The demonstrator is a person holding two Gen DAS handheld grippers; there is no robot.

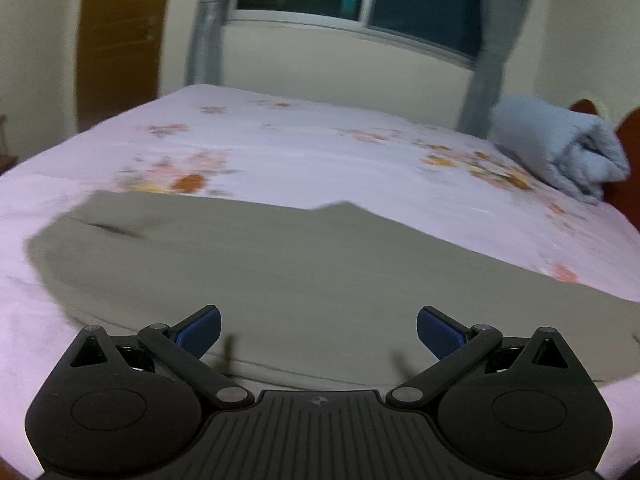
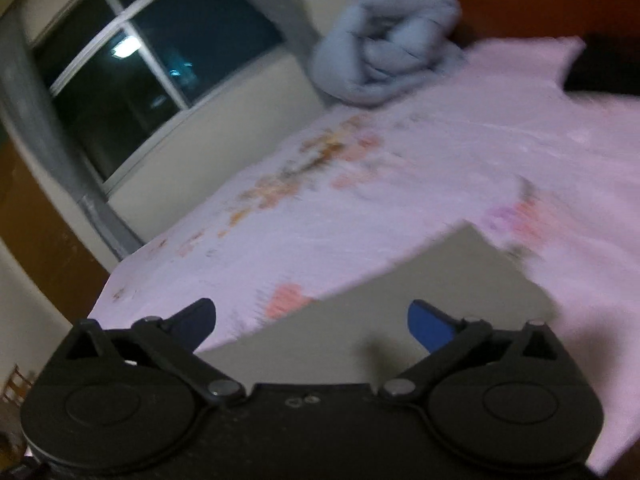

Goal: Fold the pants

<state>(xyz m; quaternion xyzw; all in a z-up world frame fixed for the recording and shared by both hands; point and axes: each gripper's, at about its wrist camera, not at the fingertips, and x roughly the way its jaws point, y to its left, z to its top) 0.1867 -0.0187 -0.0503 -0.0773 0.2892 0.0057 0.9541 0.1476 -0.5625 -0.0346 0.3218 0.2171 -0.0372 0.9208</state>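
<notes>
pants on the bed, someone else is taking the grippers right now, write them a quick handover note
Left gripper: open, nothing between the pads, over the pants.
Right gripper: open and empty, over one straight edge of the pants.
Pants: lying flat on the floral bedsheet, clear of the blue blanket at the far corner.
Done: pants laid down and released; how many folds, the blur hides.
Left: check the shape, make any remaining fold.

Both my wrist cameras look low across the bed (image 1: 280, 148), sharing pants (image 1: 280, 272), window (image 2: 132, 80), blanket (image 2: 384, 52); right view tilted.
</notes>
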